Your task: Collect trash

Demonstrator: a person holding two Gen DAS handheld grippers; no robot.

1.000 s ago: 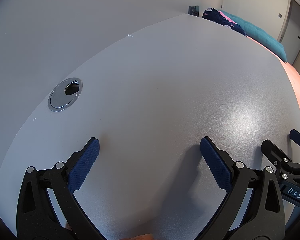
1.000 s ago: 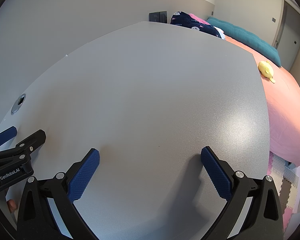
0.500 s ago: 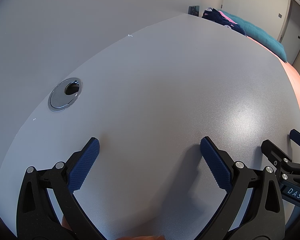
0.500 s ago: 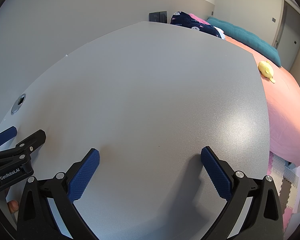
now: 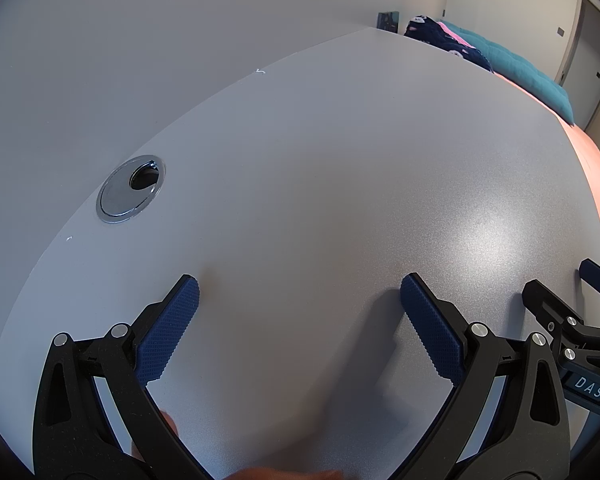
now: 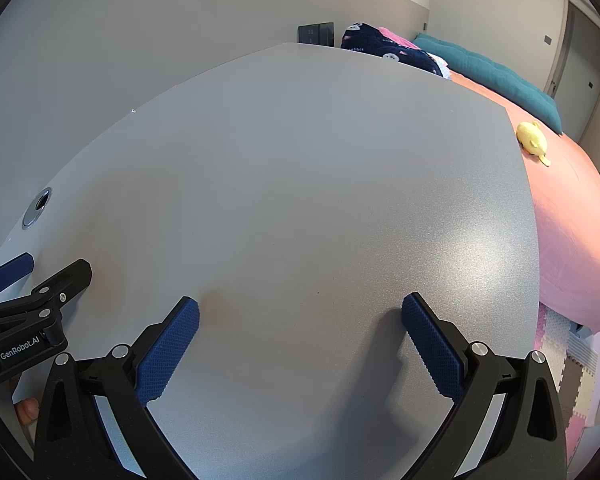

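Left claw (image 5: 300, 300): black frame, blue ribbed pads, jaws spread wide, nothing between them; we record it low over the worktop. Right claw (image 6: 300, 320): same build, jaws equally wide apart, likewise holding nothing. The two sit side by side, each showing at the edge of the other's view.

Grey speckled laminate worktop (image 6: 300, 180): bare beneath both claws. We can make out no trash on it beyond two tiny white flecks along its wall-side edge, too small to identify.

Round chrome cable grommet (image 5: 131, 189): set into the worktop ahead and left of the left claw, near the wall.

Bed with salmon-pink cover (image 6: 572, 208): along the worktop's right edge. On it we list a small yellow plush toy (image 6: 533, 139), a teal cushion (image 6: 488, 72) and a navy patterned pillow (image 6: 384, 49).

Pastel foam floor tiles (image 6: 572, 376): below the bed.
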